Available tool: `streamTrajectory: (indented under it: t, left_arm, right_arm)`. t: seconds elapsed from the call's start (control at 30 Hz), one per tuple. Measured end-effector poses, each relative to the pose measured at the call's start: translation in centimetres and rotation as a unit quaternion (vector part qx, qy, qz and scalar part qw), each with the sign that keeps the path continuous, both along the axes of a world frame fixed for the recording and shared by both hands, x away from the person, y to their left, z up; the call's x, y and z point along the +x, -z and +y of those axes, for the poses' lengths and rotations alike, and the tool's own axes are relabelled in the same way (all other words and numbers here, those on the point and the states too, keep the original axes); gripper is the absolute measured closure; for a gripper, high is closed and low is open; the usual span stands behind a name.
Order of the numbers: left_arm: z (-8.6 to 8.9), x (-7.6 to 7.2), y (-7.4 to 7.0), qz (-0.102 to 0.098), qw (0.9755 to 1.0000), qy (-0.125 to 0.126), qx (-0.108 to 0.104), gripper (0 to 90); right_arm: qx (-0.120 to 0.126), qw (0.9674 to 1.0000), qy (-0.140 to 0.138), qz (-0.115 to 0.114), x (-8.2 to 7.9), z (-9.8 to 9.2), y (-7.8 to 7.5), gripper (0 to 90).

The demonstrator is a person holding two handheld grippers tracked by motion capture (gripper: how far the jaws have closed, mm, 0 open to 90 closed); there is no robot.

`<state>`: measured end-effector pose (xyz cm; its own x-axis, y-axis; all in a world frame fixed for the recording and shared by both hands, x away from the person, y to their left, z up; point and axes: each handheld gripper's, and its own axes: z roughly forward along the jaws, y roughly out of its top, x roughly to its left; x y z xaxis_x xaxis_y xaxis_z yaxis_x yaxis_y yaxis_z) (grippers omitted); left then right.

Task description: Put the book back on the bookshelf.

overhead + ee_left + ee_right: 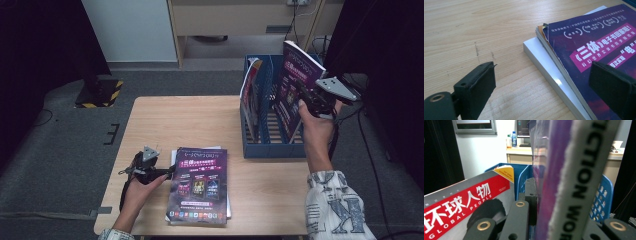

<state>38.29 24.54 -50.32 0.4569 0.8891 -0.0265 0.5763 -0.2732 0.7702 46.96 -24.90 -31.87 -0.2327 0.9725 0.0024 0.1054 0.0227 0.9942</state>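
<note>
A: Where is the purple magazine [291,90]?
B: It stands upright over the blue file rack [272,147], clamped in the right gripper [306,97].
A: And the left gripper [167,171]?
B: Its jaws are apart, empty, beside the stack of magazines [199,186] on the table [165,120].

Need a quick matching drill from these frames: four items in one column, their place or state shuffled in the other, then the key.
1. purple magazine
2. red-cover magazine
3. stack of magazines
4. left gripper

A. lies flat on the table
B. open, at the stack's left edge
C. stands in the blue rack's left slot
D. clamped upright over the blue rack by the right gripper

Pairs: 1-D, 2-C, 3-A, 4-B
</note>
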Motion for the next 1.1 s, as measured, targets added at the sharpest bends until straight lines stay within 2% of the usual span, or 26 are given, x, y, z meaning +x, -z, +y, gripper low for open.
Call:
streamTrajectory:
  t: [0.2,0.57,1.1]
  left_arm:
    - [0.0,0.0,0.0,0.000,1.0000,0.000,0.001,6.9]
    - [0.0,0.1,0.1,0.001,1.0000,0.001,0.001,7.0]
    - [0.1,0.0,0.0,0.000,1.0000,-0.002,-0.001,7.0]
  right_arm:
    - [-0.007,0.9999,-0.006,0.005,0.9,0.6,0.5,82.8]
    - [-0.005,0.9999,-0.005,0.014,2.2,0.7,1.3,82.8]
    - [-0.003,0.9999,-0.001,0.017,3.2,0.8,2.1,82.8]
